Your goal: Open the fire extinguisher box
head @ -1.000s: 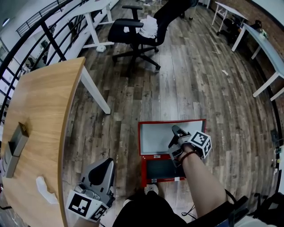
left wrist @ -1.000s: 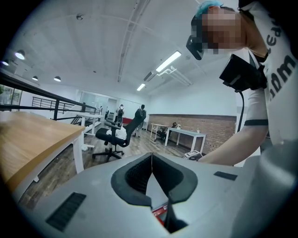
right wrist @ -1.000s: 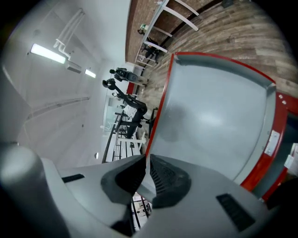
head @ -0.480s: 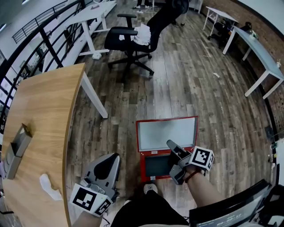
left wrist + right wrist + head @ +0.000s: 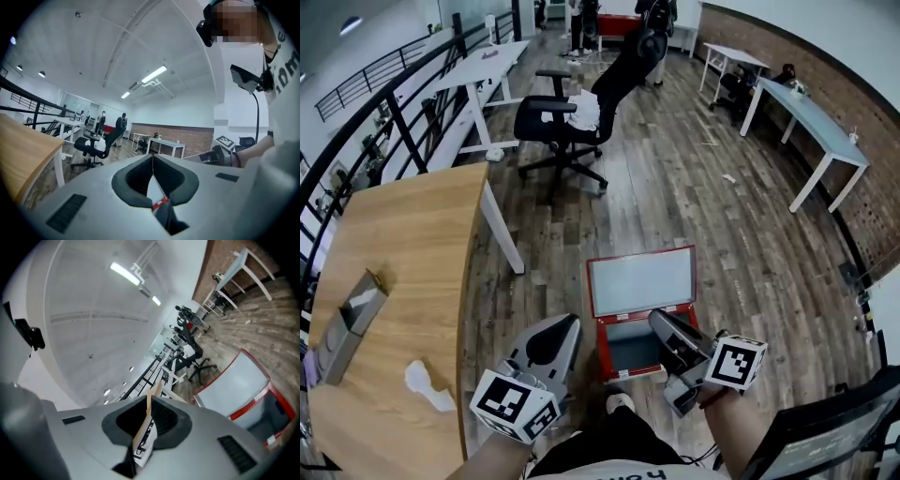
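To the right of the wooden desk (image 5: 394, 281), the red fire extinguisher box (image 5: 630, 349) sits on the floor, off the desk's near corner, its lid (image 5: 642, 279) thrown back on the far side. Its mouth faces up and its long side runs crosswise, pointing away from the desk. The job looks done, which would explain why the left gripper (image 5: 558, 328), nearer the desk, and the right gripper (image 5: 659, 321), over the box's far edge from it, hover with jaws pressed together on nothing.
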Motion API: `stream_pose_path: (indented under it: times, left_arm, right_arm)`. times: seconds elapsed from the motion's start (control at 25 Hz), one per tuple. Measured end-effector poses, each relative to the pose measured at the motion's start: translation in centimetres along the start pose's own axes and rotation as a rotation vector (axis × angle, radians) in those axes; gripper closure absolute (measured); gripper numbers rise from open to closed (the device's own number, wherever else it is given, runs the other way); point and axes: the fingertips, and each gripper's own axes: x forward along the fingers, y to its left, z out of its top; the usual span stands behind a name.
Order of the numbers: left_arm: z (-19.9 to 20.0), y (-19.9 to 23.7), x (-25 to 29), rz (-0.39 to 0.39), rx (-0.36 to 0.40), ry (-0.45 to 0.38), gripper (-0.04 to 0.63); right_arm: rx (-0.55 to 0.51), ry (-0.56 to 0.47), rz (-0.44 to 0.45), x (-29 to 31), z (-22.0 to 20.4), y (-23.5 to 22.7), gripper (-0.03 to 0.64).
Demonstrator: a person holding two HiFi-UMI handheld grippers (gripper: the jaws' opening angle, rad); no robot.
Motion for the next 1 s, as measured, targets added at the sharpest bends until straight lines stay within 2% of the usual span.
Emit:
stream_pose_path:
  times: [0.2, 0.44, 0.6, 0.72, 0.84, 1.0]
  left_arm:
    - [1.6, -2.7, -3.8, -0.082, 0.053, -0.005, 0.589]
    - [2.3, -5.3, -7.6, -0.127, 0.056, 0.0, 0.589]
    - [2.2, -7.0, -8.8, -0.147, 0.05, 0.001, 0.589]
    - [1.6, -6.8, -8.7, -0.156, 0.048, 0.005, 0.589]
    - [0.8, -7.0, -8.7, -0.149, 0.045, 0.016, 0.589]
    - [0.3, -8.0, -8.7, -0.157, 0.019, 0.022, 0.589]
  right_arm:
    - [-0.235, 0.004, -0.028, -1.5, -2.5, 6.1, 0.584]
    - [-0.423, -0.042, -0.039, -4.0, -4.8, 11.6, 0.584]
    - [-0.544, -0.051, -0.039, -5.6, -5.1, 13.8, 0.584]
    - [-0.641, -0.015, -0.07, -5.9, -5.4, 13.5, 0.584]
    - [-0.679, 0.018, -0.092, -7.0, -6.1, 12.3, 0.584]
    - [-0.636, 0.043, -0.064, -8.4, -6.8, 11.0, 0.584]
